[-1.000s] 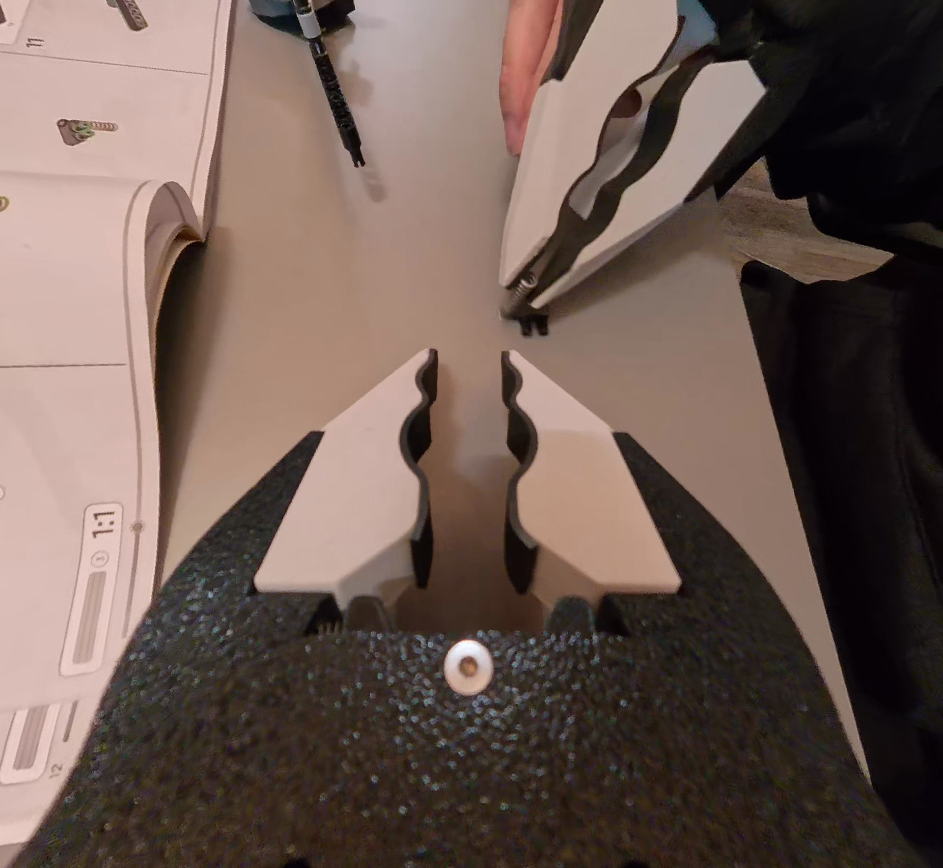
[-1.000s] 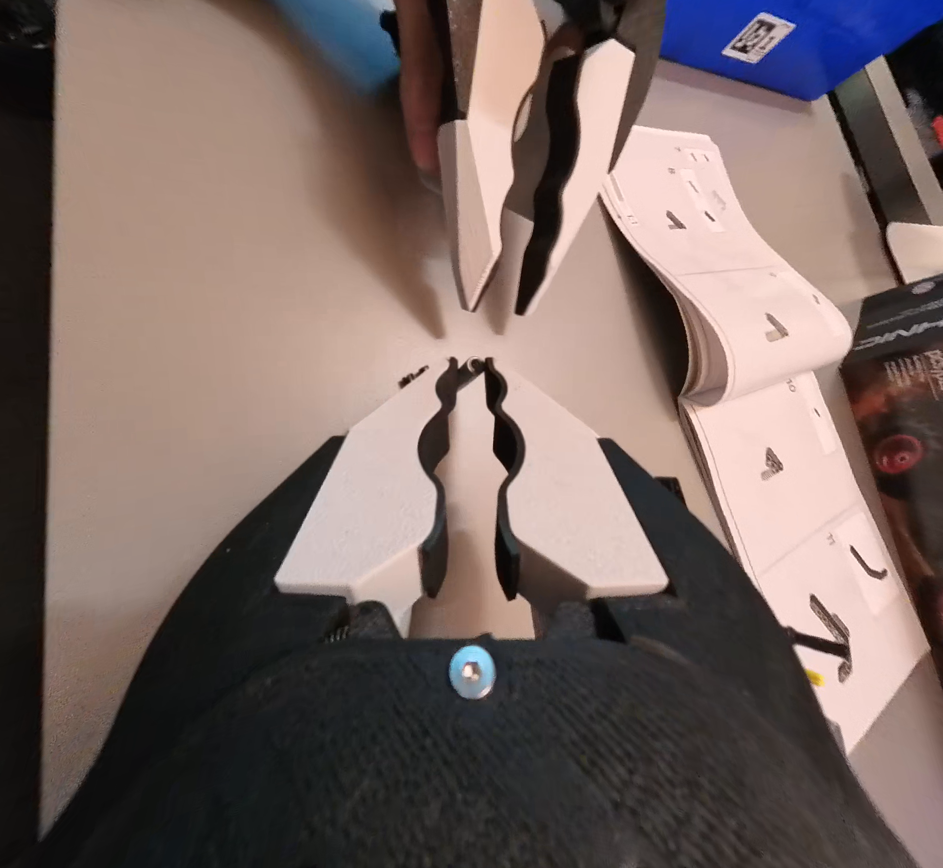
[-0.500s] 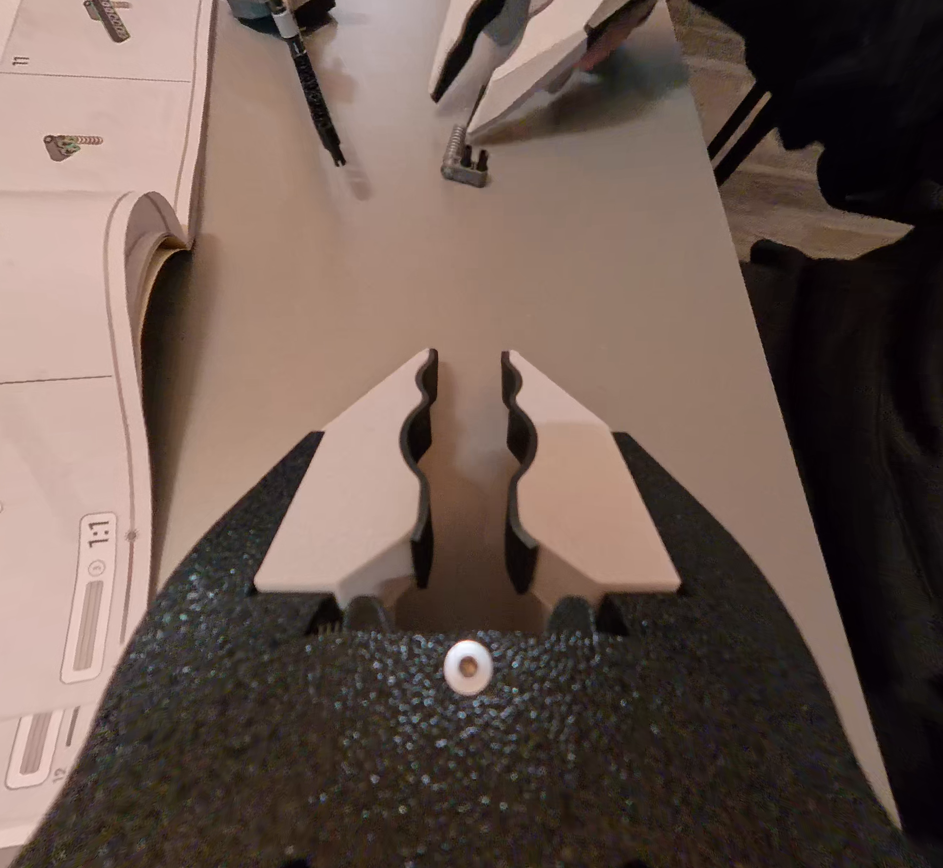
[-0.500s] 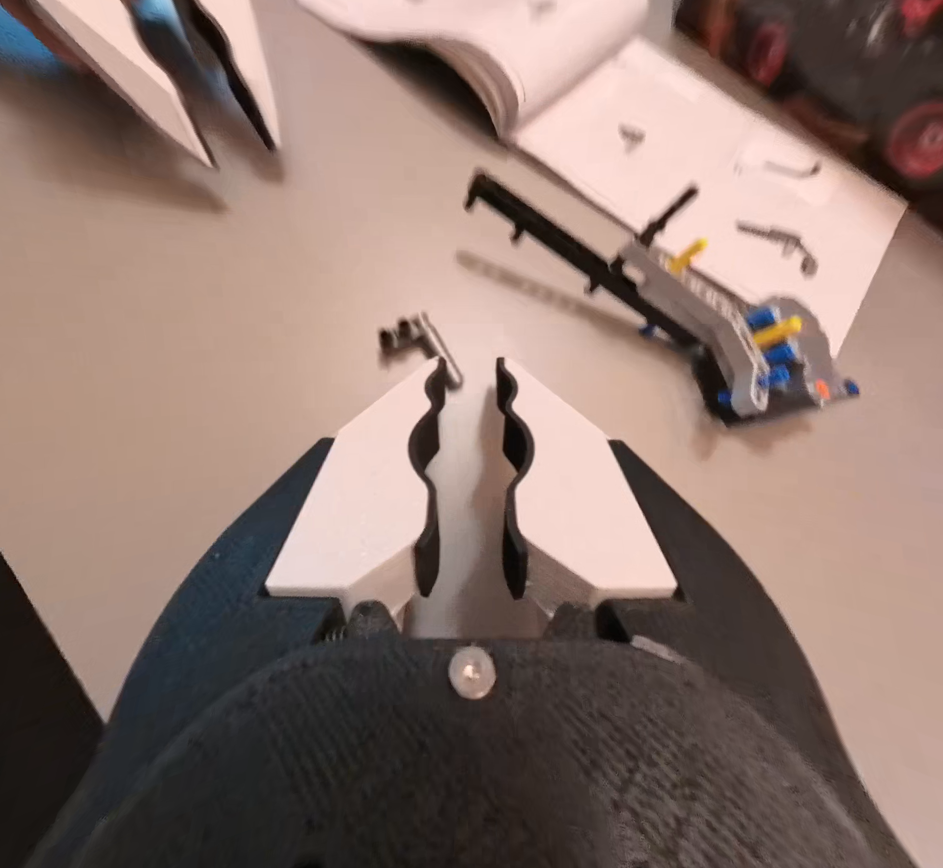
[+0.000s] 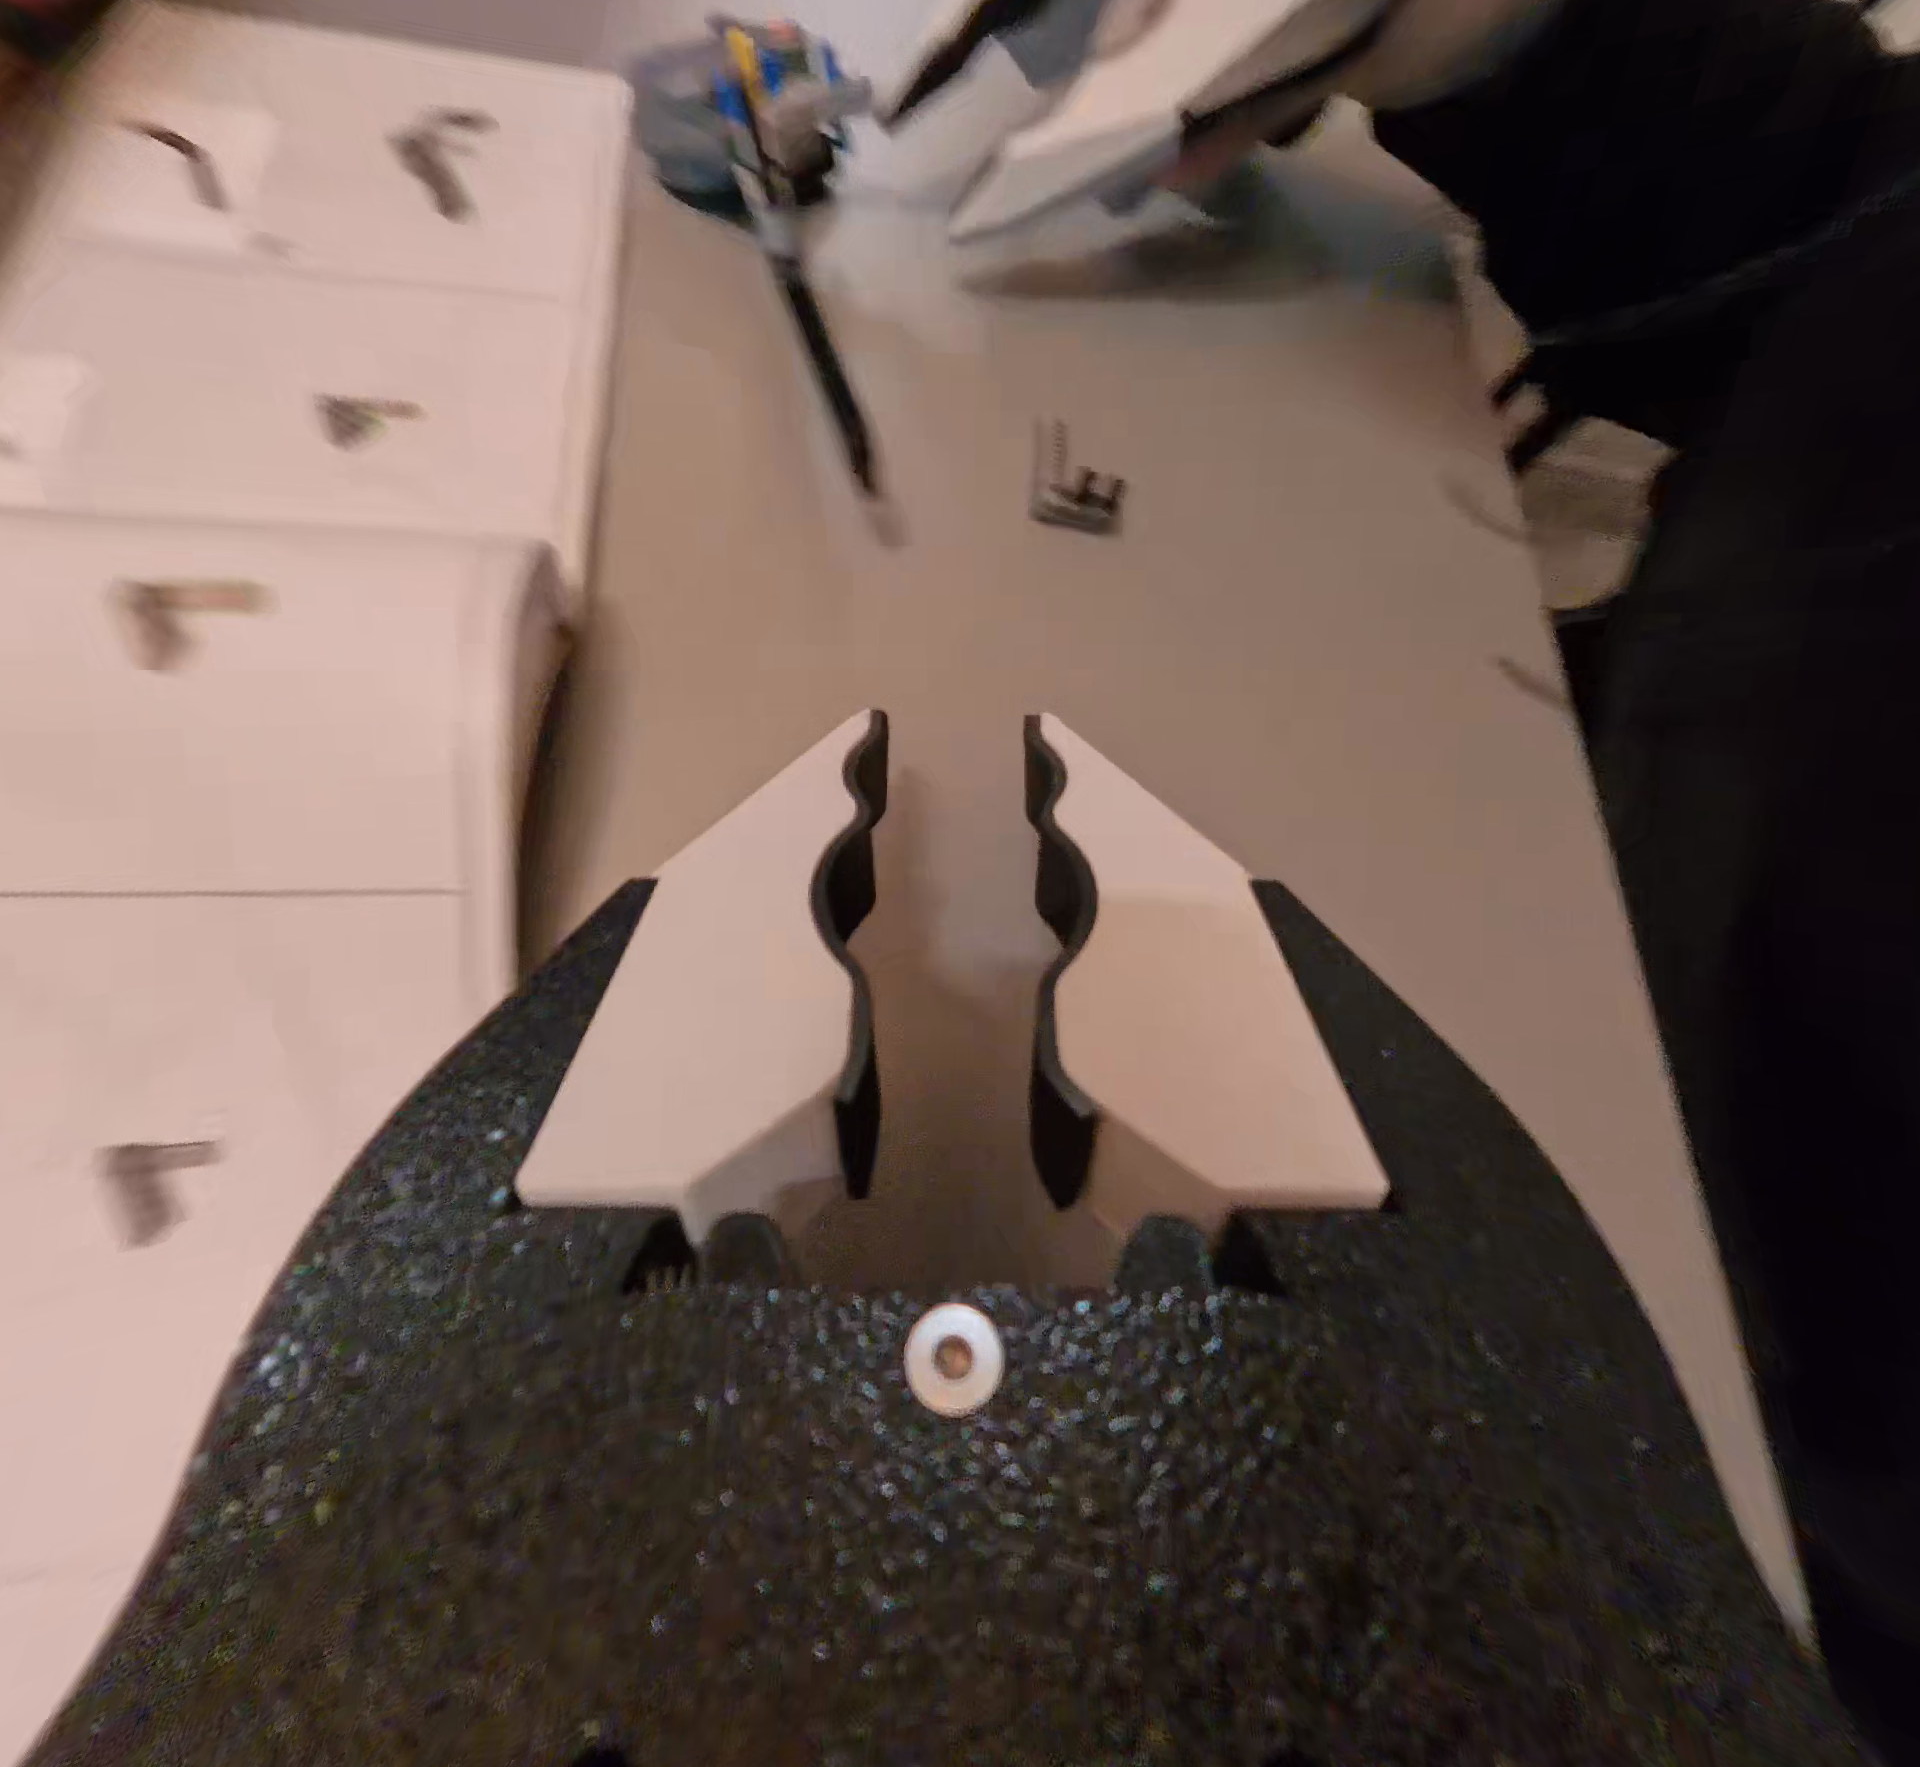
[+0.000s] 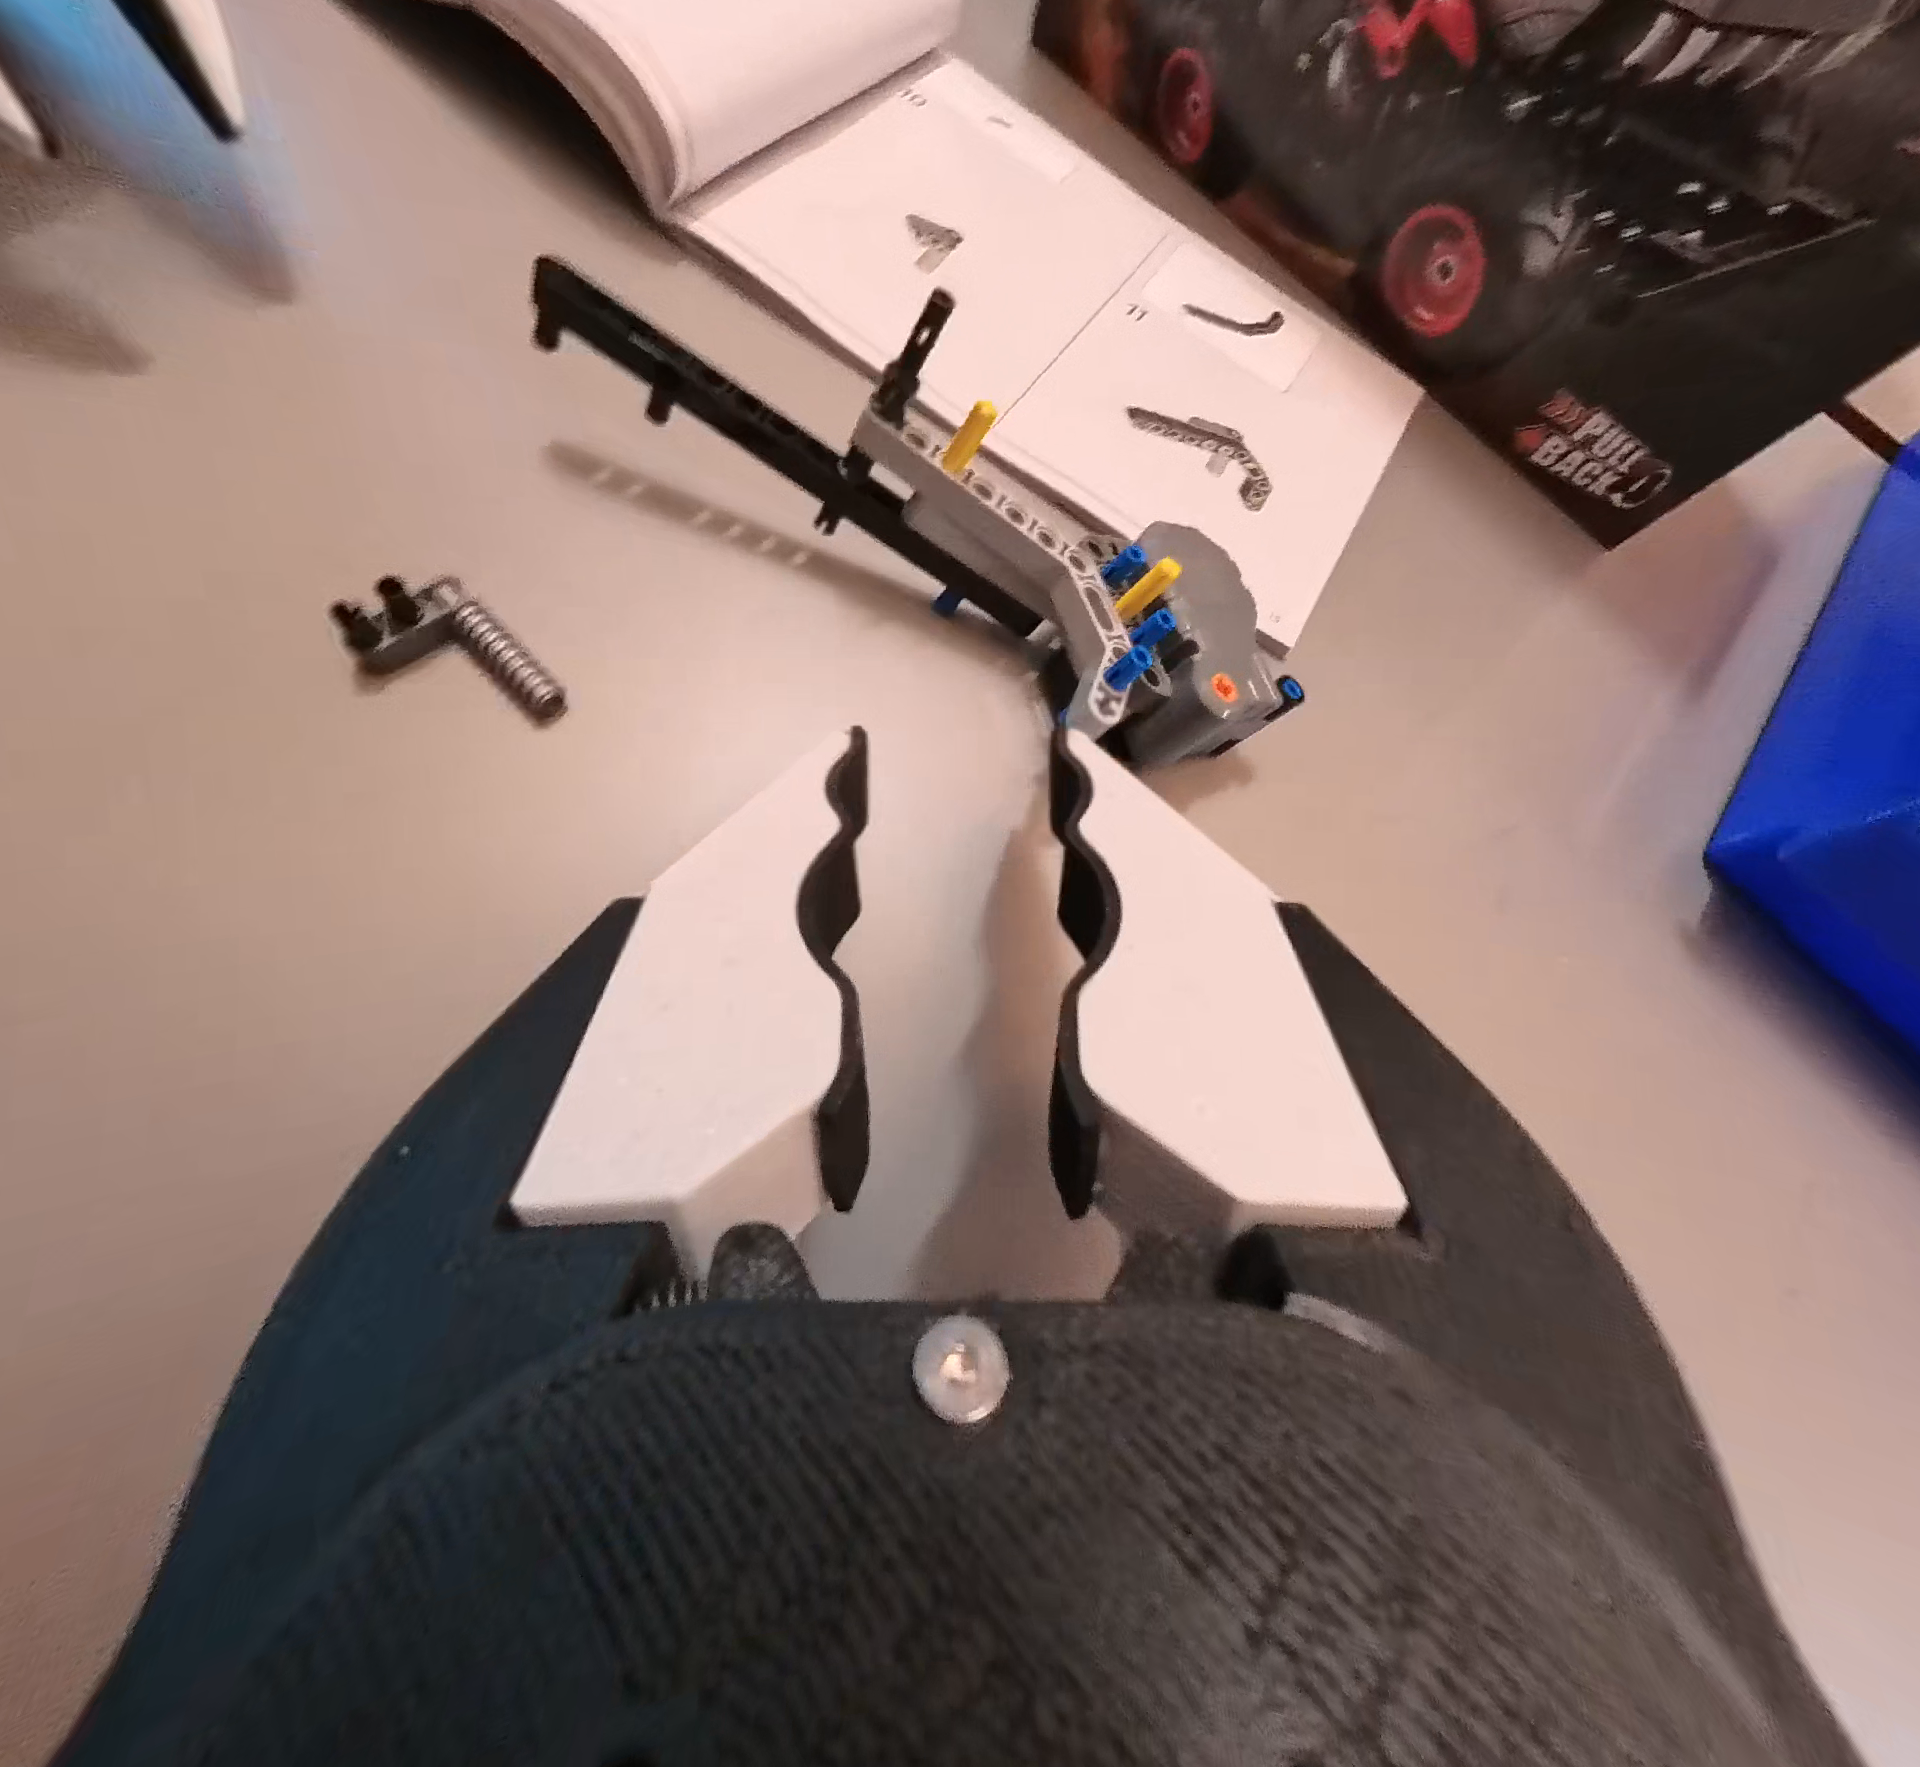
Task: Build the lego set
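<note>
A small grey L-shaped piece with black pins and a metal spring [image 6: 442, 642] lies loose on the table; it also shows in the left wrist view [image 5: 1075, 491]. A partly built model [image 6: 1039, 564] with a long black beam, grey body, blue and yellow pins lies beside the open instruction booklet [image 6: 644, 24]; it is blurred in the left wrist view [image 5: 774, 128]. My right gripper [image 6: 956, 746] is open and empty, just short of the model's grey end. My left gripper [image 5: 954, 730] is open and empty above bare table. The right gripper also shows far off [image 5: 1122, 86].
The set's box [image 6: 1507, 107] stands at the back right. A blue bin [image 6: 1849, 782] is at the right edge. The booklet [image 5: 260, 574] covers the table's left side in the left wrist view. The table edge and a dark sleeve [image 5: 1766, 574] are on the right. Spacing between my two grippers at the tips: around 20 centimetres.
My right gripper let go of the L-shaped piece with the spring, opened, and swung away toward the model. My left gripper drew back and stayed open.
</note>
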The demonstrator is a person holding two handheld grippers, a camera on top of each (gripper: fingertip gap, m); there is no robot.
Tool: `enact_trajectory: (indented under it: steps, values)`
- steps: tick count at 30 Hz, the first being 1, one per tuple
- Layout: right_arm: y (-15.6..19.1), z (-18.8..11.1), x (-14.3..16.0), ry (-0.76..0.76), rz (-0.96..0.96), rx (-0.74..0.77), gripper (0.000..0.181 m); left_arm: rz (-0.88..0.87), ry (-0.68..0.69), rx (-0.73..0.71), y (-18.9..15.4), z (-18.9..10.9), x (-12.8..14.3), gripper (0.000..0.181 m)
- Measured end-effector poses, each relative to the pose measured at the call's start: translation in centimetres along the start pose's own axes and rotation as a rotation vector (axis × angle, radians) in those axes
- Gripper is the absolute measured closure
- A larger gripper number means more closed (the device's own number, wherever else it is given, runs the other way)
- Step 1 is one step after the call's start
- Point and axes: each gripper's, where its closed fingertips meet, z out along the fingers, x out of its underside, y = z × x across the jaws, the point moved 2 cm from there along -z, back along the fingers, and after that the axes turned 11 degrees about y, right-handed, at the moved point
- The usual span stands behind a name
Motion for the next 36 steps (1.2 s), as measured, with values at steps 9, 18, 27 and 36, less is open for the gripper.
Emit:
enact_trajectory:
  steps: [9,18,27,36]
  values:
    - [-0.7,0.8,1.0,0.084,0.009,0.138,0.154,0.011,-0.288,-0.482,7.4,-1.7,-9.0,0.150]
    - [-0.7,1.5,1.0,0.080,0.056,-0.082,0.148,0.168,-0.229,-0.939,9.2,-0.9,-6.6,0.152]
    - [-1.0,2.1,0.7,0.089,0.093,-0.207,0.149,0.218,0.056,-1.075,11.5,0.1,-4.5,0.152]
    - [-0.8,1.6,0.7,0.067,0.000,-0.066,0.150,0.096,0.157,-1.088,13.1,-0.6,-1.6,0.161]
